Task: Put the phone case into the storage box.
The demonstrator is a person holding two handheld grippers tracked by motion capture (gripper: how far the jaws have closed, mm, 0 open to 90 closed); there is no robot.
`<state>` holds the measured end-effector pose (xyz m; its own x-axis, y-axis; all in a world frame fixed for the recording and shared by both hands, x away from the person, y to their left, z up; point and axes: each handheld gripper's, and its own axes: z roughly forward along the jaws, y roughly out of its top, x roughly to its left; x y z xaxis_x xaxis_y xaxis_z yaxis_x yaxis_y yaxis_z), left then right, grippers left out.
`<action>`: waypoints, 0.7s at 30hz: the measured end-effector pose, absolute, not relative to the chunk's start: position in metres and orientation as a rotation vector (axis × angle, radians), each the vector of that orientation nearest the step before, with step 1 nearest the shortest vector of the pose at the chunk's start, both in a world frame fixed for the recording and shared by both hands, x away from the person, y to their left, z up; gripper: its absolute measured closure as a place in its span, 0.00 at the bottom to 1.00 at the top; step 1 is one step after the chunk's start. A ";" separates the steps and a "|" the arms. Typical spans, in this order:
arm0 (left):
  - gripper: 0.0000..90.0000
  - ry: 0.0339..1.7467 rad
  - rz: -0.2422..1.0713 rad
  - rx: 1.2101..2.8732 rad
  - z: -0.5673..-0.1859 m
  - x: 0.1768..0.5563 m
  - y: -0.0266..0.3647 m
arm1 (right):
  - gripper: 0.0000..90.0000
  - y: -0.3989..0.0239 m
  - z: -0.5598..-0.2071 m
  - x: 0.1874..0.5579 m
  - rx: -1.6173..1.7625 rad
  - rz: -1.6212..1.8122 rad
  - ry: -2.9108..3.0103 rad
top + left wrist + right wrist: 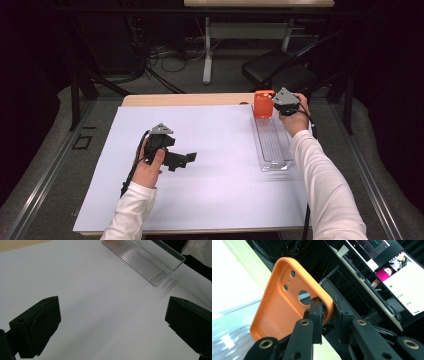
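The left hand-held gripper (186, 158) rests on the white bench (220, 150), jaws wide apart and holding nothing. Farther right, the right hand-held gripper (327, 312) pinches the rim of the orange rubbery phone case (287, 302), which stands at the far end of the long clear plastic tray (272, 142).

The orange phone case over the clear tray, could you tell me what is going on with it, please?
A person is working at the table with a gripper in each hand. The right gripper is clamped on the edge of the orange phone case, holding it upright above the far end of the clear plastic tray, which lies on the white sheet. The left gripper hovers over the bare sheet with its jaws wide apart and nothing between them.
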<state>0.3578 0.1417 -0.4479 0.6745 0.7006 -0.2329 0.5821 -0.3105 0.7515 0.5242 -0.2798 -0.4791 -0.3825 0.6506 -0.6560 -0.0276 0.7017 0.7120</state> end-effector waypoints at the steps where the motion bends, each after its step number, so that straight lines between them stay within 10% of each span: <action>1: 0.01 0.990 0.173 2.011 -0.448 0.358 0.142 | 0.87 -0.281 -0.480 0.525 0.495 0.784 1.833; 21: 0.01 0.992 0.167 2.018 -0.451 0.360 0.141 | 0.84 -0.286 -0.478 0.540 0.604 0.748 1.844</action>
